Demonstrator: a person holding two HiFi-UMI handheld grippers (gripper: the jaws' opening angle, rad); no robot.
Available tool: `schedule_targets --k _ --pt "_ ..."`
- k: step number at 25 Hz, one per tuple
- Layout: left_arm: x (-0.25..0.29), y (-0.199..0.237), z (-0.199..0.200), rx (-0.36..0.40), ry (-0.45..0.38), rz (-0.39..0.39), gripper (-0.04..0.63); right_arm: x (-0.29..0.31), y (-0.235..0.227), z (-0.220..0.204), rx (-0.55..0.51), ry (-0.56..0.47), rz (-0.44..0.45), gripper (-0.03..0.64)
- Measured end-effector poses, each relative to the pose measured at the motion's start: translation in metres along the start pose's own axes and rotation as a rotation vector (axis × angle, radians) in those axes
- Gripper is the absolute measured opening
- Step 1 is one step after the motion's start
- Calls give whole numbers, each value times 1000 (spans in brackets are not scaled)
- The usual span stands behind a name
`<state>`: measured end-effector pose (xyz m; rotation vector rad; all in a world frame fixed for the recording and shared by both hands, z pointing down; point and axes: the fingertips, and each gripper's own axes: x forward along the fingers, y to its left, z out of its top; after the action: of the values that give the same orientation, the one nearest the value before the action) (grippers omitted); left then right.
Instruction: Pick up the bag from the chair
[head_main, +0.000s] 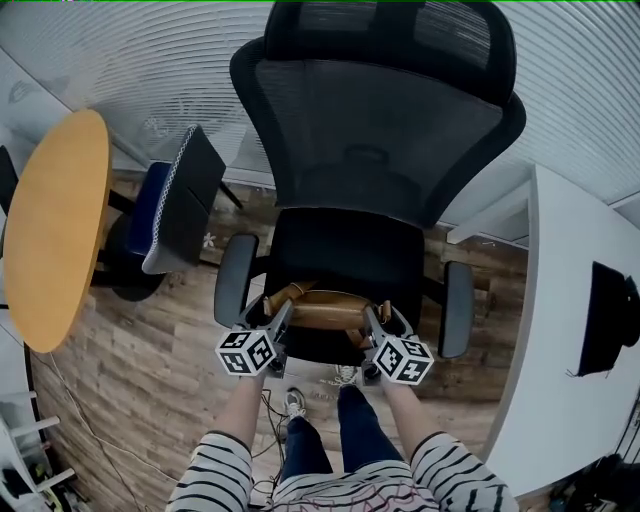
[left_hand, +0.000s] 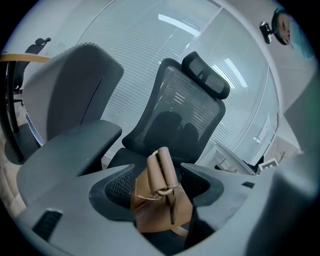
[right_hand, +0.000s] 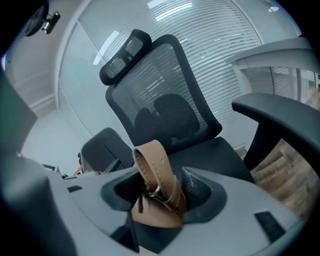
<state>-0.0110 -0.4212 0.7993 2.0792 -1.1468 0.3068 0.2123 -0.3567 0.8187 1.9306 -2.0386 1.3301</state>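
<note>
A tan leather bag (head_main: 325, 312) lies at the front edge of the black mesh office chair's seat (head_main: 345, 250). My left gripper (head_main: 277, 312) is at the bag's left end and my right gripper (head_main: 372, 320) at its right end. In the left gripper view the bag (left_hand: 155, 215) fills the gap low down, and its rolled handle (left_hand: 162, 167) stands upright between the wide jaws of the left gripper (left_hand: 159, 174). In the right gripper view the looped strap (right_hand: 150, 160) rises between the jaws of the right gripper (right_hand: 159, 175), which also stand wide. Neither pair of pads clamps it.
The chair's grey armrests (head_main: 235, 280) (head_main: 457, 308) flank both grippers. A round wooden table (head_main: 55, 225) and a second dark chair (head_main: 175, 205) stand at the left. A white desk (head_main: 570, 350) runs along the right. My legs stand just before the seat on the wood floor.
</note>
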Motion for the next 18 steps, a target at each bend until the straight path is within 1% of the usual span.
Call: schedule_targets --k 2,5,7,9,12,18 --pt "4 5 -4 -19 6 5 262 3 -1 -1 28 -8 17 232" --pt "7 10 -8 -76 -15 5 262 4 -3 -3 33 -17 35 232" --pt "7 12 -9 -95 -25 7 261 4 -2 -3 30 -14 42 209" --pt "6 12 -9 -91 -15 14 249 4 0 -5 20 -1 34 190" --pt "5 11 -11 -63 8 32 230 3 2 -5 -6 16 10 173" --pt "-3 5 -17 -45 33 46 196 -6 4 -6 -39 53 -46 158"
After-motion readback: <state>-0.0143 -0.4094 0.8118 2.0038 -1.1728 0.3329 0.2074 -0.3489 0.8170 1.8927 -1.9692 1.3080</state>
